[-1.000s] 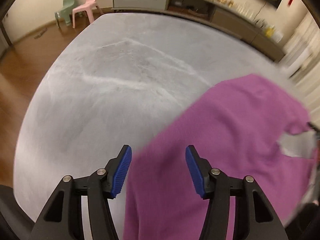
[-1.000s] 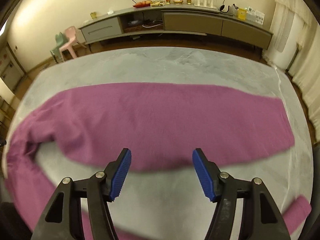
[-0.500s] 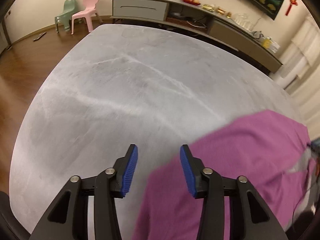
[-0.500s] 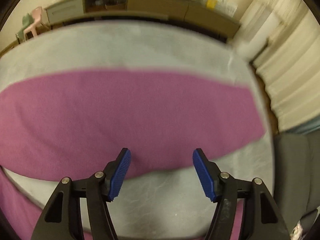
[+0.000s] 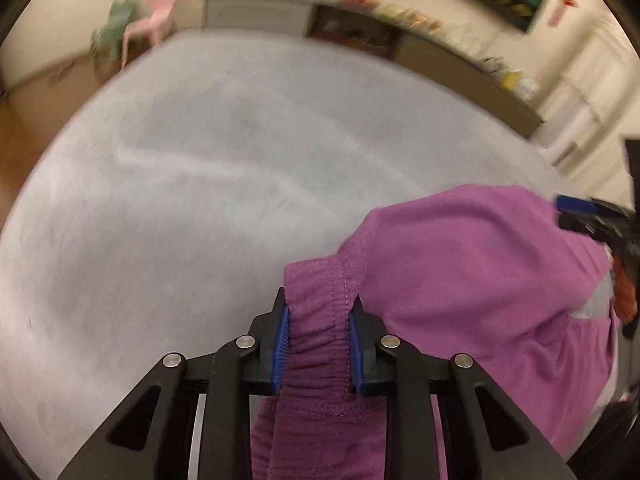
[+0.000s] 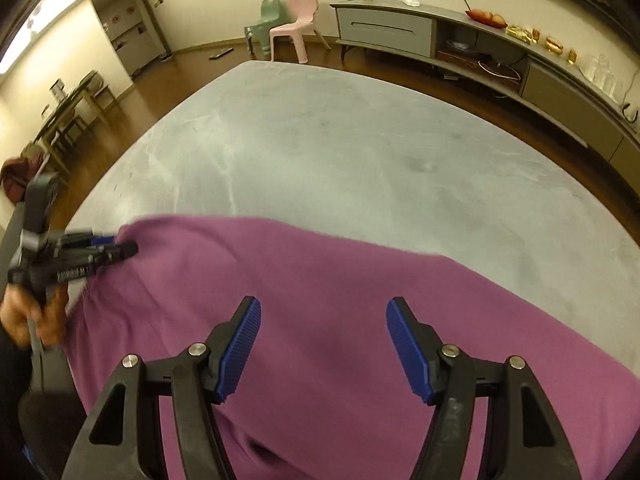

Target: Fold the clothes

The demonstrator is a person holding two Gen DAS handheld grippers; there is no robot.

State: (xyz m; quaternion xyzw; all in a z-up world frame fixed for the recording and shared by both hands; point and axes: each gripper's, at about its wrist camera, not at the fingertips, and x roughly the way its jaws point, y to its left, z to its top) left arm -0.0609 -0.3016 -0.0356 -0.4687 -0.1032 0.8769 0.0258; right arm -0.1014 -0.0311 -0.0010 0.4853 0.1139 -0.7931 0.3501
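Big grey table (image 6: 360, 152) in a living room, purple pants (image 6: 320, 300) lying at its near edge. Left gripper (image 5: 318, 340) just closed, pinching the bunched waistband (image 5: 320, 320). Right gripper (image 6: 324, 344) spread wide over the fabric, holding nothing. Cabinet (image 6: 384, 32) way behind

Grey marbled table (image 6: 360, 152) carrying one purple garment (image 6: 340, 300)

The table is showing a pale grey top with whitish veins, its corners rounded, and brown wooden floor (image 6: 168, 80) is lying around its far edges. The purple garment is lying across the near part of the top, reaching from the near left side toward the near right, while the far half of the surface is lying bare. In the left wrist view the cloth (image 5: 460, 272) is bunching up at its gathered, stitched band, which is lifting off the grey top (image 5: 200, 200).
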